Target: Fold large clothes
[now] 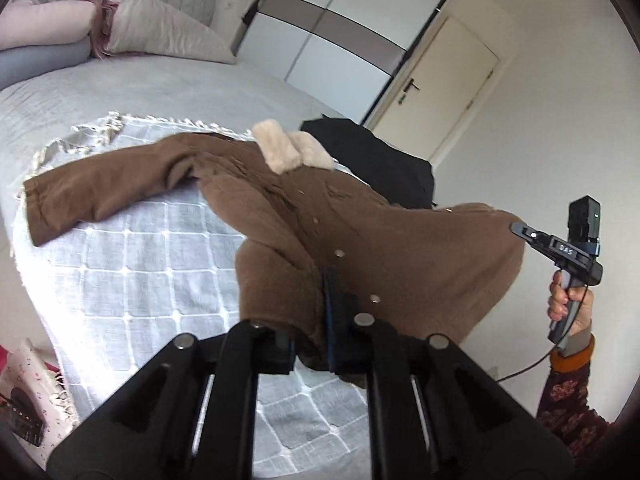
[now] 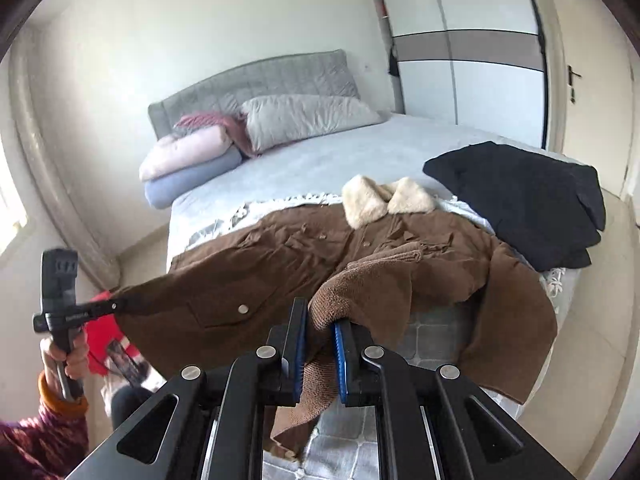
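A brown coat (image 1: pixel 288 200) with a cream fur collar (image 1: pixel 288 148) lies spread across the foot of the bed; it also shows in the right wrist view (image 2: pixel 260 264), collar (image 2: pixel 384 198) toward the pillows. My left gripper (image 1: pixel 316 320) is shut on the coat's hem corner and holds it lifted; it shows in the right wrist view (image 2: pixel 116 306) pinching that corner. My right gripper (image 2: pixel 320 344) is shut on the other hem corner, its ribbed lining turned outward. The right gripper's handle shows in the left wrist view (image 1: pixel 516 230). One sleeve (image 1: pixel 92 200) lies flat to the left.
The coat rests on a white checked throw (image 1: pixel 152 272) over the grey bed (image 2: pixel 320 156). A black garment (image 2: pixel 532 200) lies beside the collar. Pillows (image 2: pixel 304 118) sit at the headboard. A wardrobe (image 2: pixel 464 44) and a door (image 1: pixel 452 92) stand behind. A red item (image 2: pixel 104 336) is on the floor.
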A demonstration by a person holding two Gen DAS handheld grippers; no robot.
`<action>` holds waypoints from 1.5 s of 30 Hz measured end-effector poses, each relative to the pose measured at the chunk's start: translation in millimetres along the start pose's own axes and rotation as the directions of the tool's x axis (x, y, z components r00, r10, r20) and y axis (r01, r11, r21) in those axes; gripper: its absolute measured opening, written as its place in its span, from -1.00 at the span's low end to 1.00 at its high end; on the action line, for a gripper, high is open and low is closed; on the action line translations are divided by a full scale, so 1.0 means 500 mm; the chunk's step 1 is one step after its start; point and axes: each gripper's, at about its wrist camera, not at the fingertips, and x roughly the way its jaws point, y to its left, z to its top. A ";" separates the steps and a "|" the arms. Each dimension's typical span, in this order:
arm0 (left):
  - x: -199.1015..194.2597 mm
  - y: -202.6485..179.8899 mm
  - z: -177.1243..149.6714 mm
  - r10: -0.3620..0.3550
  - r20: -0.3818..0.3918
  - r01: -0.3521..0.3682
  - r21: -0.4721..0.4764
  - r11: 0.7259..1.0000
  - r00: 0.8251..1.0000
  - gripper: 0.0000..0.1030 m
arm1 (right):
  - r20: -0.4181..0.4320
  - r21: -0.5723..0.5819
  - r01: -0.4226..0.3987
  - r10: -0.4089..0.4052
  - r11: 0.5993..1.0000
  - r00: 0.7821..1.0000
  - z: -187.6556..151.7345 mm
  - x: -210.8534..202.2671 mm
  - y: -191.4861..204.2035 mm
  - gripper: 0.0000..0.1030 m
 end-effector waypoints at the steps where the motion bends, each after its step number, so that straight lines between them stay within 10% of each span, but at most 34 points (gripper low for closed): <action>1: 0.007 0.020 -0.004 0.078 -0.004 -0.078 0.015 0.997 0.997 -0.71 | -0.006 0.029 0.028 -0.028 0.999 1.000 0.005 0.003 -0.025 -0.77; 4: 0.069 0.100 -0.044 0.264 -0.152 -0.268 0.000 0.964 0.952 -0.64 | -0.085 0.106 0.103 -0.094 0.989 0.992 0.004 0.056 -0.115 -0.65; 7: 0.121 0.149 -0.118 0.226 -0.349 -0.259 -0.052 0.964 0.909 -0.63 | -0.232 0.188 0.146 -0.100 0.971 0.968 -0.047 0.116 -0.204 -0.63; 11: 0.128 0.129 -0.186 0.281 -0.389 -0.265 0.095 0.960 0.877 -0.35 | -0.320 0.212 0.098 -0.026 0.972 0.947 -0.125 0.133 -0.238 -0.61; 20: 0.027 0.168 -0.194 0.305 -0.186 -0.249 0.276 0.928 0.934 0.54 | -0.215 0.036 0.185 -0.173 0.982 0.961 -0.231 0.041 -0.219 0.18; 36: 0.127 0.244 -0.272 0.477 -0.279 -0.329 0.444 0.833 0.833 0.56 | -0.281 -0.204 0.288 -0.337 0.936 0.899 -0.406 0.175 -0.238 0.33; 45: 0.179 0.237 -0.236 0.396 -0.317 -0.221 0.469 0.855 0.862 0.52 | -0.240 -0.086 0.187 -0.203 0.979 0.949 -0.353 0.242 -0.254 0.33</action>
